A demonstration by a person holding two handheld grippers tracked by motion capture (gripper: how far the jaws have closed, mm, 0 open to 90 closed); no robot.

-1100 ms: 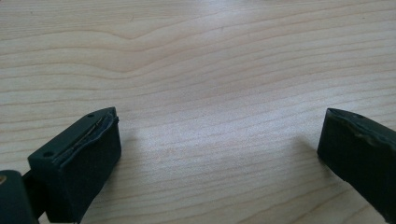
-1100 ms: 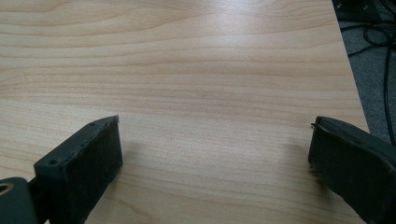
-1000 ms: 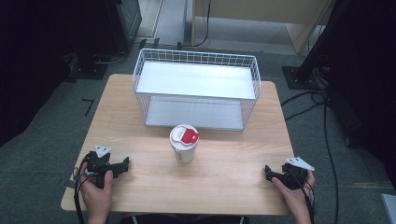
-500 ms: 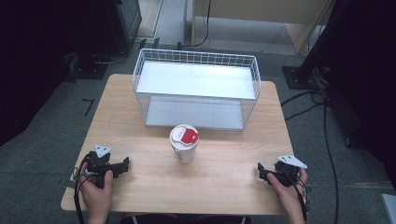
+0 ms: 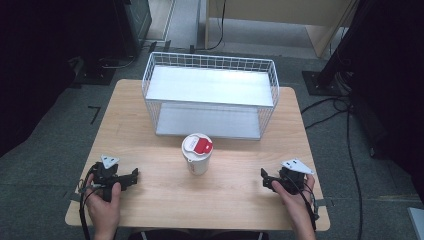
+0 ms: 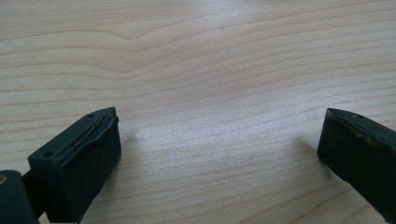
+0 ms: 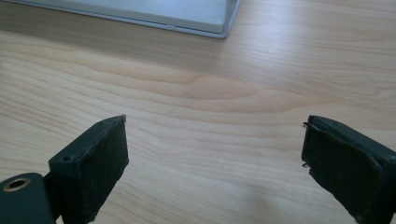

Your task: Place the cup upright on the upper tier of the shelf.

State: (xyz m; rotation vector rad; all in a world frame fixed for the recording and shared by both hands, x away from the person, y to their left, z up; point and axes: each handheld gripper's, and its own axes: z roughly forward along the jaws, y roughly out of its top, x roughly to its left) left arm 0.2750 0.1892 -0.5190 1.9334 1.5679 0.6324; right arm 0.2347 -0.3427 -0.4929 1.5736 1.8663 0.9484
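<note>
1. The cup (image 5: 197, 154), white with a lid partly red, stood upright on the wooden table (image 5: 235, 192), between the two grippers and a little beyond them, touched by neither.
2. The right gripper (image 5: 267, 179) lay low over the table to the right of the cup, well apart from it, with its jaws pointed toward the cup.
3. In the right gripper view, the right gripper (image 7: 215, 158) had its two black jaws spread wide, and only bare wood was between them; it grasped nothing.
4. The left gripper (image 5: 131, 177) rested near the table's front left part, on the other side of the cup, also apart from it.
5. In the left gripper view, the left gripper (image 6: 219, 149) was released too, its jaws standing far from each other over the wood grain.
6. Behind the cup, farther from both grippers, stood a white wire basket (image 5: 210, 62) with a flat shelf inside; its lower corner (image 7: 219, 28) appeared ahead of the right gripper's jaws.
7. A hand (image 5: 105, 210) held the left gripper and another hand (image 5: 297, 205) held the right one.
</note>
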